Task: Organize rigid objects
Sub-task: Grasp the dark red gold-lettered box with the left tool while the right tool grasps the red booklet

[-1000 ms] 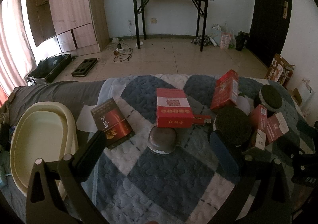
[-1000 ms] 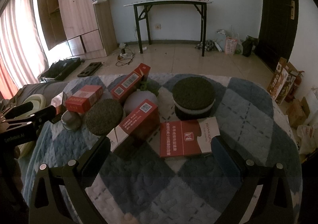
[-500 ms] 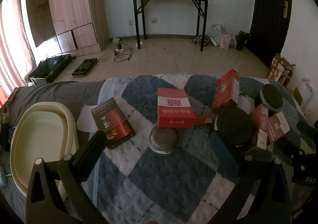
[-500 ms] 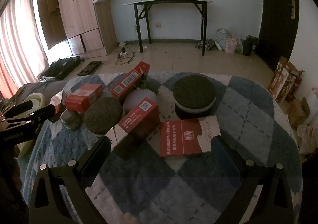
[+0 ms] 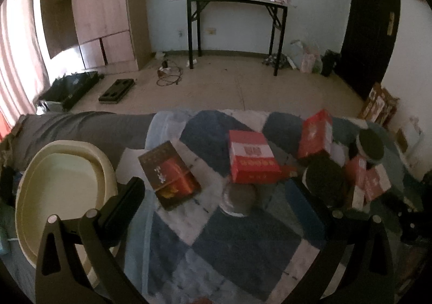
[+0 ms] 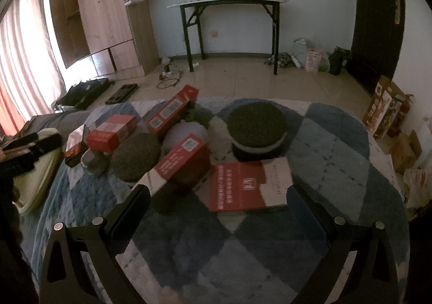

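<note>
Several red boxes and round tins lie on a blue-and-white quilt. In the left wrist view a dark red flat box [image 5: 169, 174], a red carton [image 5: 251, 159] and a small grey round tin [image 5: 238, 198] lie ahead of my open, empty left gripper [image 5: 216, 196]. A cream oval basin [image 5: 58, 190] sits at the left. In the right wrist view a flat red-and-white box [image 6: 249, 185], a long red carton [image 6: 181, 163], a dark-topped round tin [image 6: 256, 125] and a dark round lid [image 6: 136, 154] lie before my open, empty right gripper [image 6: 216, 196].
A black-legged folding table [image 6: 229, 4] stands at the far wall, a wooden wardrobe [image 6: 108, 12] at the left, a dark door [image 6: 375, 15] at the right. Cardboard boxes [image 6: 386, 109] stand on the floor right of the bed. Cables and trays lie on the tiled floor.
Both views have shifted slightly, with the objects sliding a little down and away; the boxes and tins have not moved. Both grippers stay open.
</note>
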Demonstrator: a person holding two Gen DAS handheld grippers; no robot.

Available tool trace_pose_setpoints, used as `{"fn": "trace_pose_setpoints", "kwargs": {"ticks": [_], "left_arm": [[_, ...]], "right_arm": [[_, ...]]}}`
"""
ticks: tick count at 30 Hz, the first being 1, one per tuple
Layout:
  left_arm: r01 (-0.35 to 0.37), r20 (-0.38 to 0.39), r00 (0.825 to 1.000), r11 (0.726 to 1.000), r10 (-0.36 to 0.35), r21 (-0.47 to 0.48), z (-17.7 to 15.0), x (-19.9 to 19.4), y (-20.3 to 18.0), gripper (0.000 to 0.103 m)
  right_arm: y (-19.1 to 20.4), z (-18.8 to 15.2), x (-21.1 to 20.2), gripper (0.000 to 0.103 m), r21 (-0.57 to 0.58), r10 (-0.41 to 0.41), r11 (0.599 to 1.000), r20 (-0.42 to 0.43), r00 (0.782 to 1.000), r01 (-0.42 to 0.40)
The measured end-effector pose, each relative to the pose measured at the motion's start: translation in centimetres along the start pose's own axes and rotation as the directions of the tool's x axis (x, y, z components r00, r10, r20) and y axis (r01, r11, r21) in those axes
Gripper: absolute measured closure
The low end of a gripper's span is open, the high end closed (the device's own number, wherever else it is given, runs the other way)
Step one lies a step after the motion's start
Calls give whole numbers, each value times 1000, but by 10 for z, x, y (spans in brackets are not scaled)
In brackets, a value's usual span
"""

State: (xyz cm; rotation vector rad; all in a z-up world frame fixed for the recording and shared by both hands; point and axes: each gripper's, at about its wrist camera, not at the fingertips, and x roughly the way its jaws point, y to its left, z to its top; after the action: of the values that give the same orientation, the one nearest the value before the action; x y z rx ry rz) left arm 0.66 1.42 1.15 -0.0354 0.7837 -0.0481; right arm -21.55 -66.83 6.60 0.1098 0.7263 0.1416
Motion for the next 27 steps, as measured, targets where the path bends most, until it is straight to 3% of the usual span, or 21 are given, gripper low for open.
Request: {"fn": "trace_pose_setpoints", "kwargs": {"ticks": [2, 7, 10, 13, 14, 18, 22, 27], "left_arm": [[29, -17, 999, 999, -29, -20, 10, 5, 7, 0], [20, -23, 999, 995, -22, -98, 35, 17, 24, 0], [27, 12, 1000, 984, -26, -173, 16, 21, 41, 0], [-40, -31, 999, 984, 35, -176, 5, 38, 52, 0], [-49, 5, 999, 974, 51, -219, 4, 35, 57, 0], [78, 89, 994, 963, -57, -258, 4, 21, 63, 0], [46, 48, 998, 966, -35, -252, 5, 25, 71, 0], [50, 75, 997, 959, -30, -279, 11, 36, 84, 0]], "right_arm": [[-8, 0, -2, 0, 12, -4, 1000, 9, 1000, 4], [-20, -2, 0, 0, 28, -46, 999, 12, 999, 45], [-21, -3, 3, 0, 44, -61, 997, 23, 998, 60], [-15, -5, 4, 0, 20, -42, 999, 42, 998, 41], [-13, -5, 5, 0, 14, -42, 999, 50, 998, 42], [-8, -5, 8, 0, -19, -51, 998, 68, 996, 52], [-1, -11, 13, 0, -64, -101, 992, 57, 993, 104], [11, -11, 28, 0, -119, -156, 979, 71, 985, 163]]}}
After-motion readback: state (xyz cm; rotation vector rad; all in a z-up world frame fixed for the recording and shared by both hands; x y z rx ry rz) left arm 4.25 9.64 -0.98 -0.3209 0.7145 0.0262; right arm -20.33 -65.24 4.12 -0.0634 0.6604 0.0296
